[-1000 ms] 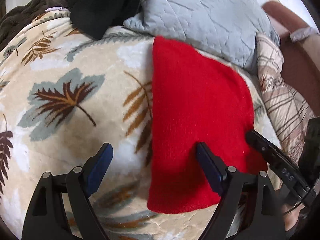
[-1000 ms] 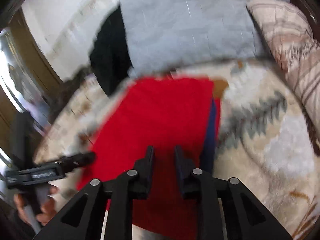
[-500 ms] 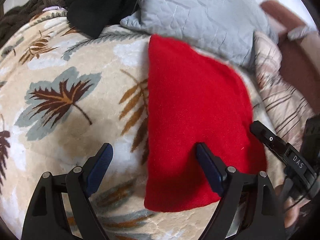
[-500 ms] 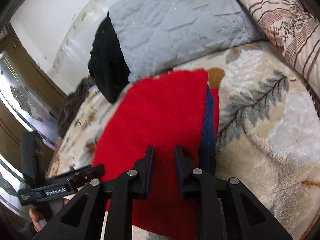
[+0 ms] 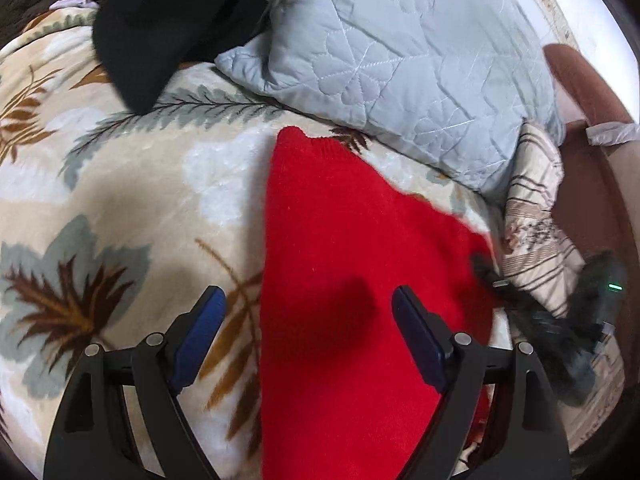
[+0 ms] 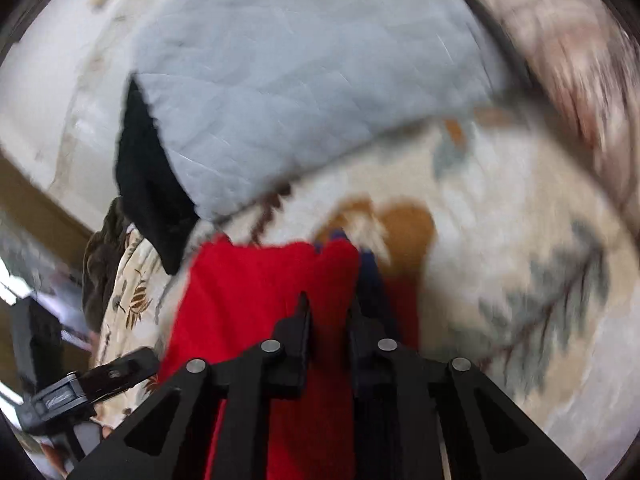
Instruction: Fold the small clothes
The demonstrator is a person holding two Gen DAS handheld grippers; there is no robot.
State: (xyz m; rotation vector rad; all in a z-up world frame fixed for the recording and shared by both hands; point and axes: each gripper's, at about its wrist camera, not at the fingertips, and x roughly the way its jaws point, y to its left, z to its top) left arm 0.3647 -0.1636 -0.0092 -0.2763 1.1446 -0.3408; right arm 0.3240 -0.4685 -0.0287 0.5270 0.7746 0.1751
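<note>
A folded red knit garment [image 5: 352, 272] lies on the leaf-patterned blanket [image 5: 120, 200]. My left gripper [image 5: 308, 324] is open above the garment's near left part, its right finger over the red cloth and its left finger over the blanket. My right gripper [image 6: 328, 320] is shut on the red garment [image 6: 256, 300], with red cloth between the jaws; a navy blue layer [image 6: 372, 280] shows along the garment's right edge. The right gripper also shows blurred in the left wrist view [image 5: 532, 316], at the garment's right edge.
A grey quilted pillow [image 5: 400, 64] lies behind the garment. Black clothing [image 5: 168, 20] is heaped at the back left. A striped beige pillow [image 5: 536, 216] and a brown seat [image 5: 584, 92] are at the right. The left gripper's body [image 6: 92, 384] shows at lower left in the right wrist view.
The left gripper has moved forward over the garment. The right gripper has swung quickly with the red cloth still in it, and its view is motion-blurred.
</note>
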